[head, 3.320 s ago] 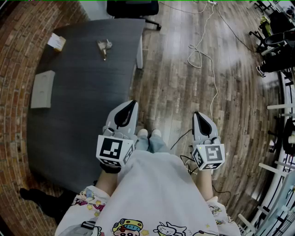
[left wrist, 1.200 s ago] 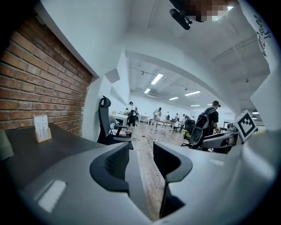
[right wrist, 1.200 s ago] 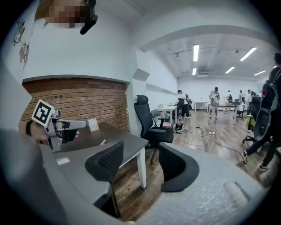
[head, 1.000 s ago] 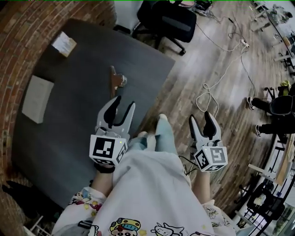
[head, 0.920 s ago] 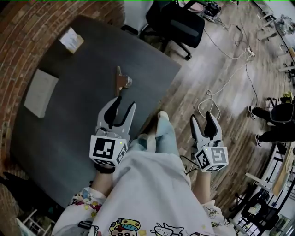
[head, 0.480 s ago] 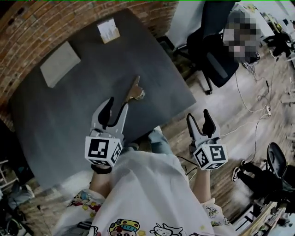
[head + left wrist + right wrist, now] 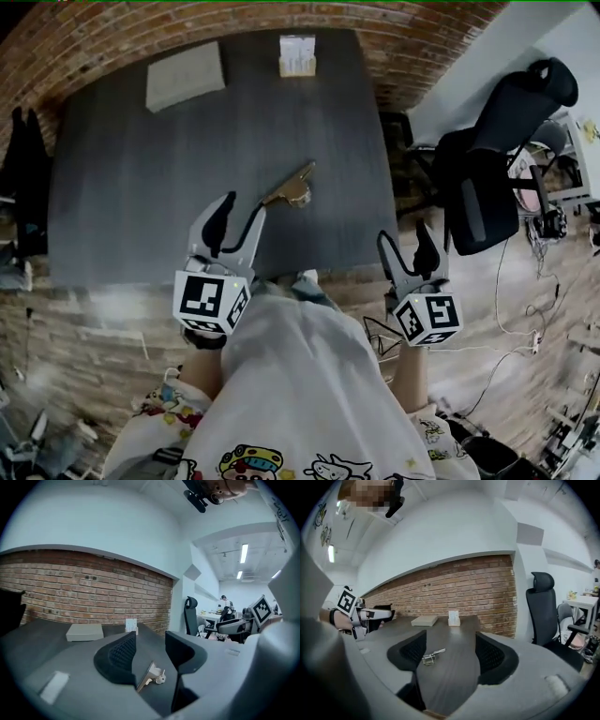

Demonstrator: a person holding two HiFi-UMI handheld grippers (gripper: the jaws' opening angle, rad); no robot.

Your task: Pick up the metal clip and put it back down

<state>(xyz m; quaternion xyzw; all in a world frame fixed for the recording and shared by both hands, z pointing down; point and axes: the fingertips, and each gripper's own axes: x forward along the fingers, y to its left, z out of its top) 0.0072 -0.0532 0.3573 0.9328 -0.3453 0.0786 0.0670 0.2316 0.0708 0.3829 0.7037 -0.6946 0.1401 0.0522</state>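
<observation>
Two tongs: both are held low at the near edge of the table, with their tips pointing at the far edge.
Left tongs: spread wide and have just been opening. Nothing is pinched. They hang over the table by its near edge.
Right tongs: spread wide too and have just been opening. They are empty. They sit by the near right corner of the table.
Metal clip: lies flat on the table, just past the tips of the left tongs. It is closer to the near edge and the right edge than to the middle. No tongs grip it.
Flat box: rests near the far edge, on the left part.
Small box: stands at the far edge, right of the flat box.
Brick wall: runs behind the far edge.
Black chair: stands on the floor past the right edge.
</observation>
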